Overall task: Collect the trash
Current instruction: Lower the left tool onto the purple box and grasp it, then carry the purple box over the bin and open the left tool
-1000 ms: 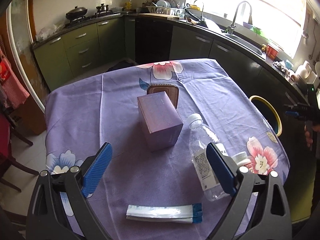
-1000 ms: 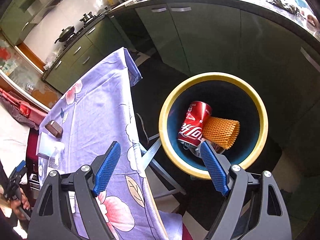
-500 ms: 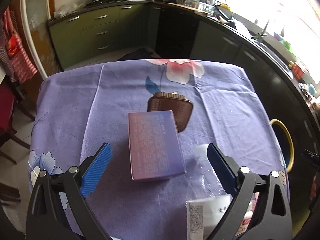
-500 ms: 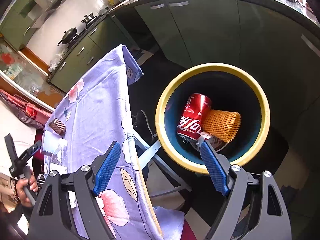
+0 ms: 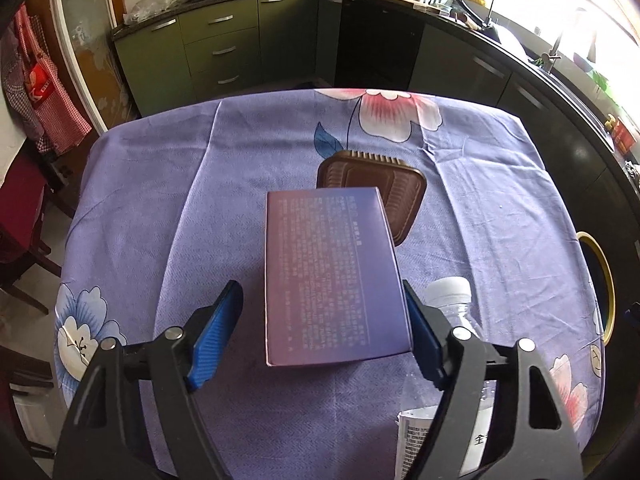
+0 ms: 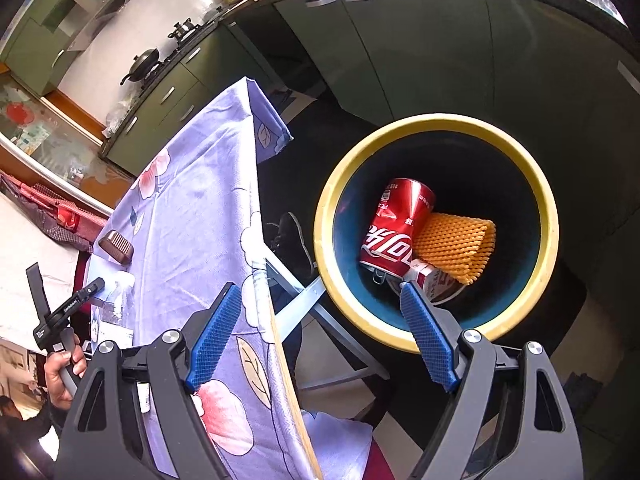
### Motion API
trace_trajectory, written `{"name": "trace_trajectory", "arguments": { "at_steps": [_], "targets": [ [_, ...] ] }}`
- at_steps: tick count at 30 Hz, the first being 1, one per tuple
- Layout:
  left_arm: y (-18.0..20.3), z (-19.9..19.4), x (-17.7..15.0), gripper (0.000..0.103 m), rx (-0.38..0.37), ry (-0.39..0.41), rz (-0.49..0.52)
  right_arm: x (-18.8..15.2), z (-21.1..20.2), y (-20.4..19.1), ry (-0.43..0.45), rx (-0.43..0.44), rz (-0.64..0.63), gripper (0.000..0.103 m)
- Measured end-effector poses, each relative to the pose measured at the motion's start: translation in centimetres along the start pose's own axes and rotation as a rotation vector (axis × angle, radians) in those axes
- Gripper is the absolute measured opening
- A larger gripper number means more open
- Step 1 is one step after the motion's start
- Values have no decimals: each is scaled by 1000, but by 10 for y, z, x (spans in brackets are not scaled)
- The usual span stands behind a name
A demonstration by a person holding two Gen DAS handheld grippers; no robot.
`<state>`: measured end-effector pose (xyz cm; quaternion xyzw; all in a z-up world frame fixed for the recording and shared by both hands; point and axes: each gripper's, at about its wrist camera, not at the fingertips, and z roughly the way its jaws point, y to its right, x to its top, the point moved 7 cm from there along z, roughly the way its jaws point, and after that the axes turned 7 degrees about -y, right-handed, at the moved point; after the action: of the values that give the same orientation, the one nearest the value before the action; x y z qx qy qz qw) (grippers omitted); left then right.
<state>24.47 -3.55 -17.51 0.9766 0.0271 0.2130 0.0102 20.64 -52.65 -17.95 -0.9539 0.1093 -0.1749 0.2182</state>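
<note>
My left hand-held gripper (image 5: pixel 322 334) straddles the near end of the purple box (image 5: pixel 334 278) lying on the bench (image 5: pixel 160 184); its jaws have just been closing around the box; the right pad sits against the box's side, while a gap of cloth shows between the left pad and the box, so it is not clamped yet. Just behind the box lies a brown plastic tray (image 5: pixel 394 184), partly hidden by it; a clear bottle with a white cap (image 5: pixel 448 294) lies just to the right of the box, beside my right finger. My right hand-held gripper (image 6: pixel 320 336) hangs released, with nothing between its pads, off the edge of the bench, above the floor and the yellow-rimmed bin (image 6: pixel 548 216); inside the bin lie a red cola can (image 6: pixel 396 232), an orange foam net (image 6: pixel 456 246) touching it, and a paper cup (image 6: pixel 438 286) beneath them.
</note>
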Motion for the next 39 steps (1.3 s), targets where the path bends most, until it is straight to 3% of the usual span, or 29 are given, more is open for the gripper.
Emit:
{"name": "trace_trajectory", "arguments": {
  "at_steps": [2,6,23,39],
  "targets": [
    [0,2,-2,71,9,5,7,0,-1,1,4,-1,5,81],
    [0,6,-3,53,-1,-8,13,0,-3,2,9,-4,10,81],
    [-12,-10,-9,51,-22,27,43,0,-2,5,13,-13,17,81],
    [-7,-114,-37,51,-47,166,160,-3,-6,16,35,-32,41,81]
  ]
}}
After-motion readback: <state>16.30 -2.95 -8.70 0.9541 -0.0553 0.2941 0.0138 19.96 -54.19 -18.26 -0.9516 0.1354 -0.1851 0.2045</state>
